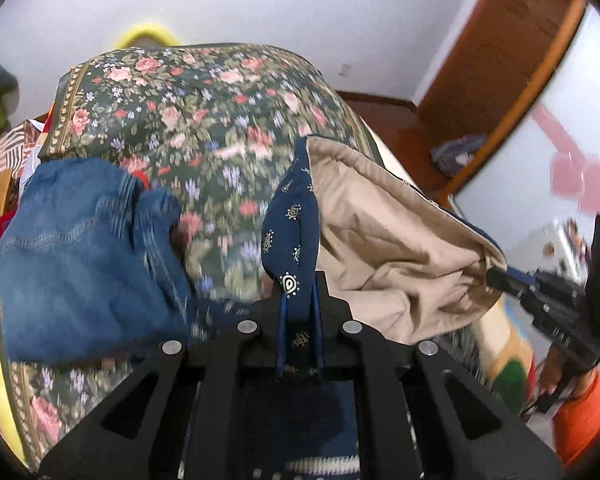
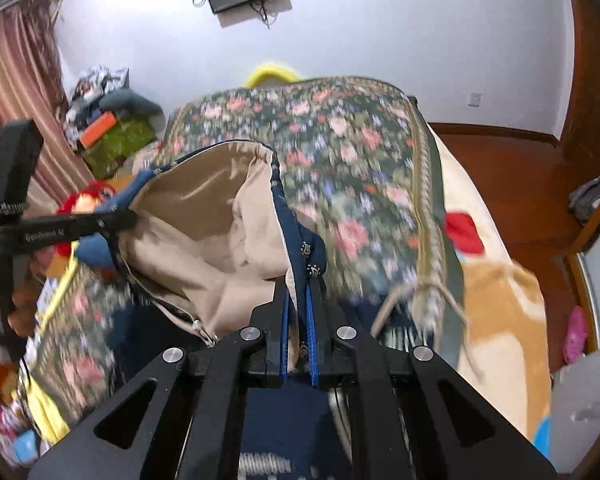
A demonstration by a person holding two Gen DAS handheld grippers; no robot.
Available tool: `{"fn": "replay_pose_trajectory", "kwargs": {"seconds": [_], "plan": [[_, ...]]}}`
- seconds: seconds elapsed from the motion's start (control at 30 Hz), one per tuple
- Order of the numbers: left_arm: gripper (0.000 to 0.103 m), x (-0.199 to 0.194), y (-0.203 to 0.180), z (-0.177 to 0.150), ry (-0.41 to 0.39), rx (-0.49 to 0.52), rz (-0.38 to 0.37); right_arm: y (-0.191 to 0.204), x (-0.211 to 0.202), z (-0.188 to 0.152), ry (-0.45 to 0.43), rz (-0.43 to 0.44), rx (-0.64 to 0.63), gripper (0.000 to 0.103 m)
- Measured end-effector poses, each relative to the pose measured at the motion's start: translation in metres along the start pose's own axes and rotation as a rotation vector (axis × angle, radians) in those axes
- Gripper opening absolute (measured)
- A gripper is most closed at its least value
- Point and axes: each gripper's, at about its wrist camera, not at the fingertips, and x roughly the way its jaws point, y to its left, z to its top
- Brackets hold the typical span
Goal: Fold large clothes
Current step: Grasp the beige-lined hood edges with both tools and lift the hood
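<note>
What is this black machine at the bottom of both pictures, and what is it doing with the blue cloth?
It is no robot: a person holds two hand grippers, each carrying a camera that looks along its fingers. One picture comes from the left gripper, the other from the right gripper. Each also shows the other gripper at its edge. Both are shut on the edge of a navy patterned garment with beige lining, holding it above a bed with a floral bedspread. Folded blue jeans lie on the bed.

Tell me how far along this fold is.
Done: folded jeans lie on the floral bedspread. In hand: both tongs, left and right, shut on the navy garment, its beige lining hanging open between them. Left: every fold on it.
</note>
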Motion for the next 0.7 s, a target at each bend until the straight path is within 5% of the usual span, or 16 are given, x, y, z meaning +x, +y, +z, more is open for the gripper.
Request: {"fn": "replay_pose_trajectory", "kwargs": {"seconds": [0.17,0.4,0.5,0.6,0.7], "plan": [[0.01,0.003,-0.001,-0.06,0.041,0.043,0.03,-0.003,0.006,-0.044,0.08,-0.014,0.019,0.007],[0.011,0.026,0.016,-0.124,0.101,-0.02,0.065,-0.006,0.014,-0.085,0.127,-0.057,0.056,0.007],[0.025,0.029,0.019,-0.136,0.086,-0.034,0.097,-0.007,0.016,-0.091,0.126,-0.084,0.051,0.009],[0.037,0.026,0.015,-0.14,0.065,-0.007,0.168,-0.005,0.016,-0.091,0.133,-0.109,0.038,0.029],[0.037,0.019,0.008,-0.137,0.052,0.022,0.179,-0.003,0.011,-0.086,0.115,-0.116,0.031,0.048]]}}
